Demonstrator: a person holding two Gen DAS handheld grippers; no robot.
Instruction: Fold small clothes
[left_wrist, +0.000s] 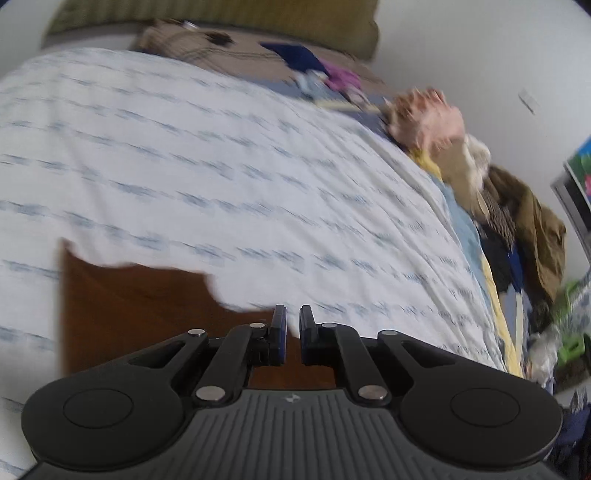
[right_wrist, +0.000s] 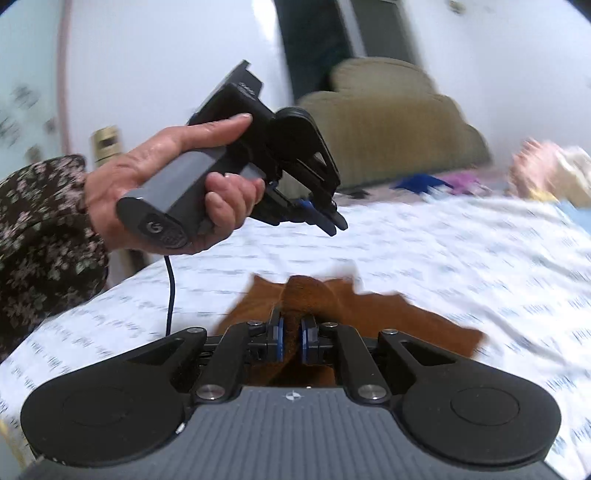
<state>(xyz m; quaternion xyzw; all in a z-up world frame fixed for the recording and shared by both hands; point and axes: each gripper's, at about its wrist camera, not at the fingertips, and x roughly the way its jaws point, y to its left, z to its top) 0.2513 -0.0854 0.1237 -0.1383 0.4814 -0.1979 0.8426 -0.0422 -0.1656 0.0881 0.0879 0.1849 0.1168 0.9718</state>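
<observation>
While the right claw (right_wrist: 291, 339) clamps brown cloth (right_wrist: 388, 314), clothes (left_wrist: 509, 221) line the bed (left_wrist: 221, 166).

Black tongs (right_wrist: 291, 339) w/ blue pads, grey ribbed body, silver screws; dark floral sleeve (right_wrist: 40, 229).

White bedsheet (left_wrist: 207, 155) with faint blue print fills frame centre. Olive cushion (right_wrist: 399, 122) at upper centre against white wall (right_wrist: 166, 55). Framed picture (left_wrist: 580, 177) at right edge. Green plastic item (left_wrist: 570, 295) at lower right, blurred.
</observation>
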